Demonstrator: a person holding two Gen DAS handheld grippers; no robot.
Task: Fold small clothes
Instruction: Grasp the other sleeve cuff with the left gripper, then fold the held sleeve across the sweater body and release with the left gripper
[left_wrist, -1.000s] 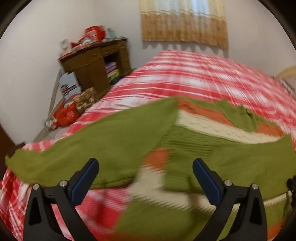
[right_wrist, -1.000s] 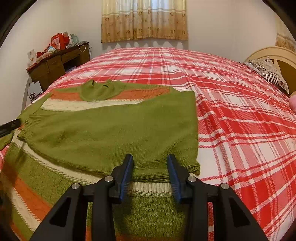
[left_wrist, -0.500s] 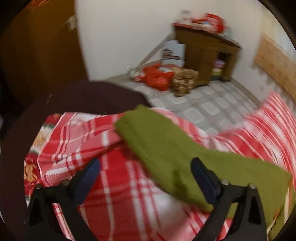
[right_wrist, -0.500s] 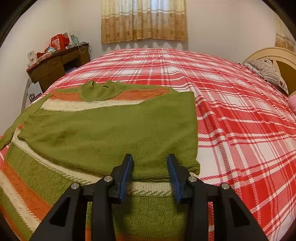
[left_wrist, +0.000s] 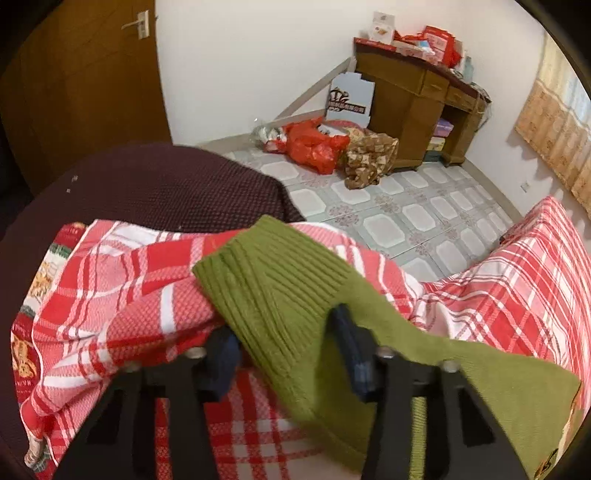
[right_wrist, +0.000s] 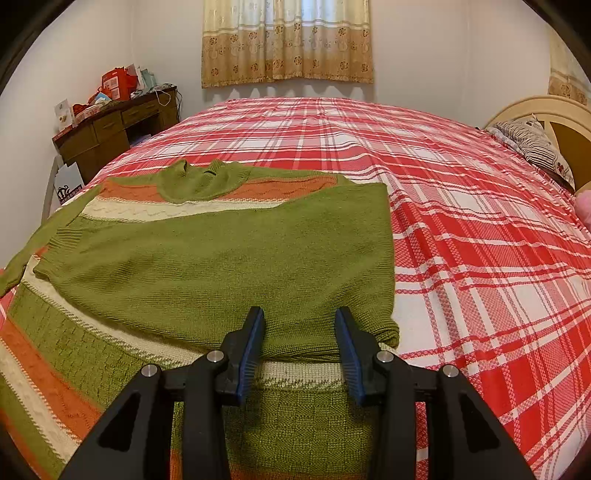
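Left tongs (left_wrist: 284, 347) swung off the sweater body toward the bed corner and narrowed from wide open; right tongs unchanged.

Left wrist view: green ribbed sleeve cuff (left_wrist: 266, 273) lies over the rumpled corner of the red plaid bedspread (left_wrist: 122, 295). Sleeve runs back to lower right. Left tongs are partly closed around the sleeve just behind the cuff; blue pads sit on either side of the knit, one finger blurred, so cannot tell if they actually pinch it. Dark maroon fabric (left_wrist: 159, 188) beyond the bed corner. Tiled floor (left_wrist: 406, 206) behind, with a red plastic bag (left_wrist: 317, 147) beside a brown patterned bag (left_wrist: 369, 158), wooden desk (left_wrist: 413, 107) against the wall, door (left_wrist: 81, 74) at left.

Right wrist view: green sweater (right_wrist: 207, 258) with orange and cream stripes lies flat on the bed, collar away from camera, right sleeve folded across the chest, left sleeve trailing off at left edge. Right tongs (right_wrist: 300, 332) open, fingers apart, tips at the edge of the folded-over sleeve, gripping nothing. Pillow (right_wrist: 532, 147) and headboard (right_wrist: 546, 114) at far right, curtain (right_wrist: 288, 40) on the back wall.
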